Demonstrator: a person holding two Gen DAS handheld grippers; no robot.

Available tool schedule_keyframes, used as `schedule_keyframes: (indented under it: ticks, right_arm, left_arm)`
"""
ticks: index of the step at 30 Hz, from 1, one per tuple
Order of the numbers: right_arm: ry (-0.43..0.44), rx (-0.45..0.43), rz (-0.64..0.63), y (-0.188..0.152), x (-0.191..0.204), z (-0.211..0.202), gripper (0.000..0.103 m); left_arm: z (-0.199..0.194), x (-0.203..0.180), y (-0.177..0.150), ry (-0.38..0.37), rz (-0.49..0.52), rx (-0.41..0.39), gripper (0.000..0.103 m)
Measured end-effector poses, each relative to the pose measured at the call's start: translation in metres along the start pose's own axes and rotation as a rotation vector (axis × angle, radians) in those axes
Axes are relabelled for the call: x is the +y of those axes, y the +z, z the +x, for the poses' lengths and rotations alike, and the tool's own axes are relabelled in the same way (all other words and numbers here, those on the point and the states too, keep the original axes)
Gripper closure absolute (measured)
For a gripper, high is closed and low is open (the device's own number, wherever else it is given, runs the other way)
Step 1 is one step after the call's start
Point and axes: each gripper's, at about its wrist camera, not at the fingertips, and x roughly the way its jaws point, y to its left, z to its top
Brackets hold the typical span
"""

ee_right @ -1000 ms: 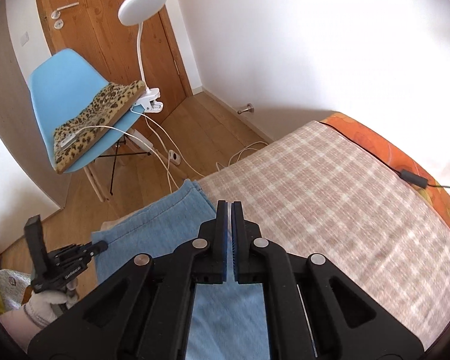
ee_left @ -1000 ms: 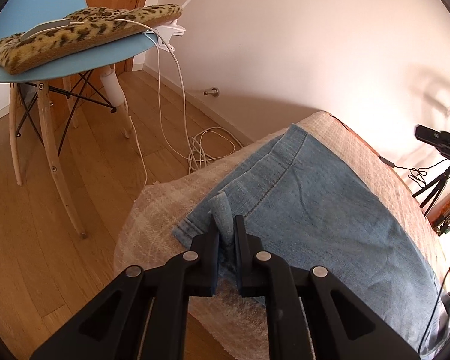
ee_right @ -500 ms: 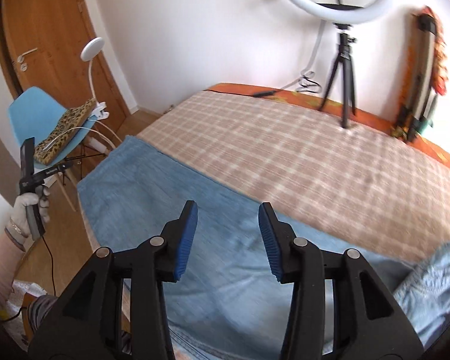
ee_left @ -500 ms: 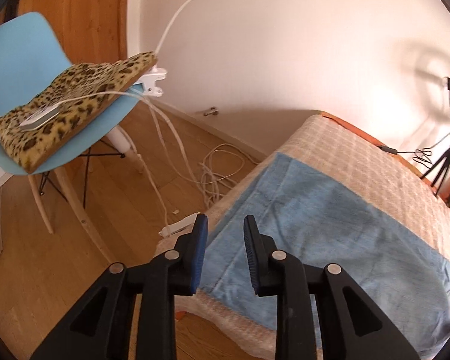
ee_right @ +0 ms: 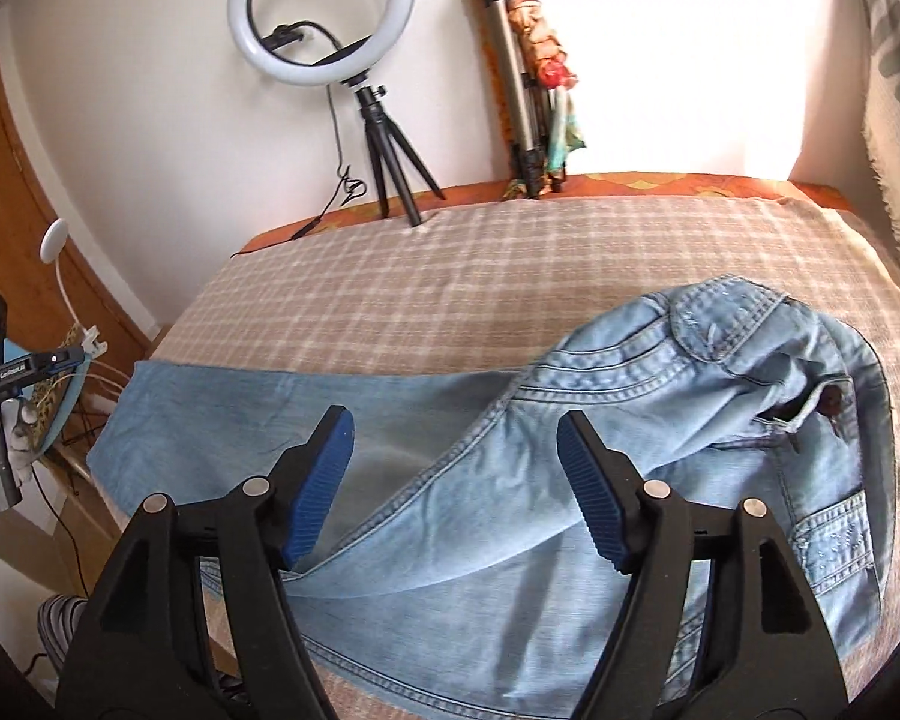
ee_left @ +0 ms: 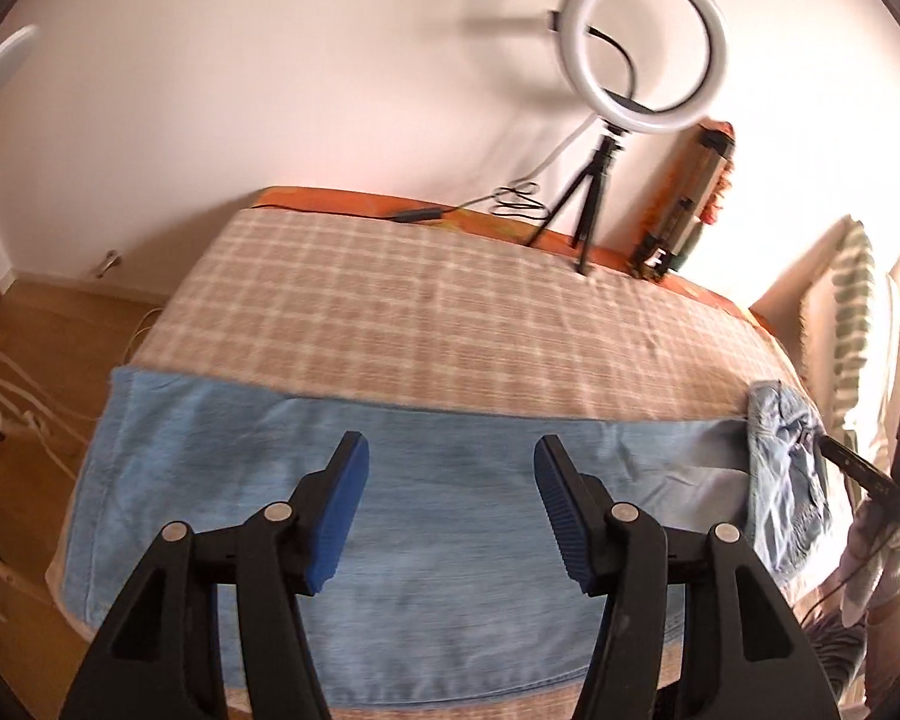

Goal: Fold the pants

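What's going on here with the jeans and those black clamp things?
A person holds a two-finger gripper in each hand and is folding jeans on a bed. Right now the left gripper and the right gripper are both open above the denim, gripping nothing. The legs lie flat along the near edge of the checked blanket, while the waistband end is still bunched up. A ring light stands at the far side.

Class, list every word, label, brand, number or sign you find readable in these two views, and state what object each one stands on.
White lettering on the side of the black handheld device at the left edge of the right wrist view: too small and blurred to read.
Light blue denim pants: no readable label or brand tag.
White ring light on a black tripod: no text visible.
Both open claws, left and right: no markings.
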Motion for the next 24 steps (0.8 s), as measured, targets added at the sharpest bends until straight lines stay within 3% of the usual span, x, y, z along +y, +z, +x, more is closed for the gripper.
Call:
schedule_keyframes:
  ticks: [6,13,19,24]
  right_arm:
    - [-0.079,-0.040,0.072,-0.002,-0.048,-0.023,0.029]
    - [-0.162,-0.070,0.161,-0.017,-0.104,-0.050,0.029]
    - [-0.228,-0.072,0.206,-0.028,-0.138,-0.065,0.029]
    - [-0.239,-0.075,0.279,-0.036,-0.165,-0.077,0.029]
  left_arm:
    - [0.026,-0.100,0.026,-0.138,0.147,0.080,0.048]
    - [0.077,-0.203,0.025,-0.290,0.242,0.180,0.048]
    - [0.145,-0.278,0.012,-0.449,0.199,0.289,0.048]
    - [0.195,-0.324,0.008,-0.467,0.210,0.333,0.048]
